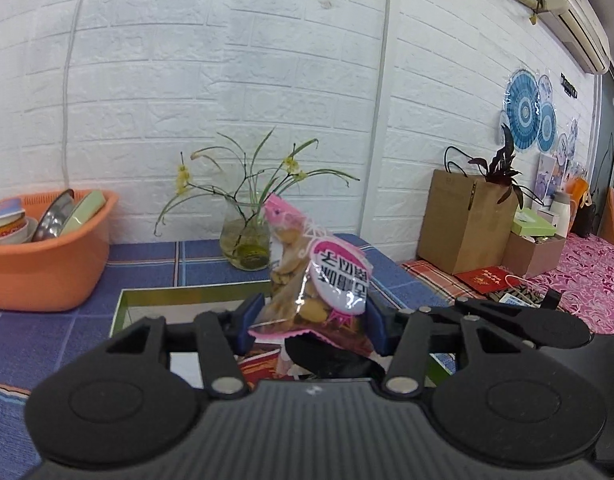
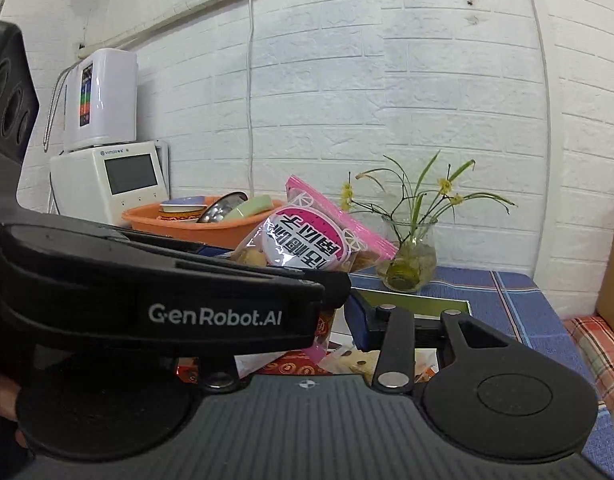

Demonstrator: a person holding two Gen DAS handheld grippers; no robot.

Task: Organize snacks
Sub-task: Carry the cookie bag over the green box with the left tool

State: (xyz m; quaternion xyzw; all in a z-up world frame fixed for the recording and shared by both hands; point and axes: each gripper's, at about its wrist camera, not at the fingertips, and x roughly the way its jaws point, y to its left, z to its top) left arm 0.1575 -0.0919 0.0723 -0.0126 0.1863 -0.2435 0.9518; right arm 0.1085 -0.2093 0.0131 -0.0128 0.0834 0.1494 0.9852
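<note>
Snack bag (image 1: 307, 280) before glass vase (image 1: 245, 240); orange basin (image 1: 47, 264) leftward.

On my right wrist view I read "GenRobot.AI" in white letters on the black side of the left tool (image 2: 307, 304). The pink-and-white snack bag (image 2: 307, 244) carries large black Chinese characters on a white oval, upside down to me; I cannot make them out. A small brand word on the white appliance (image 2: 107, 184) is too small to read.
</note>
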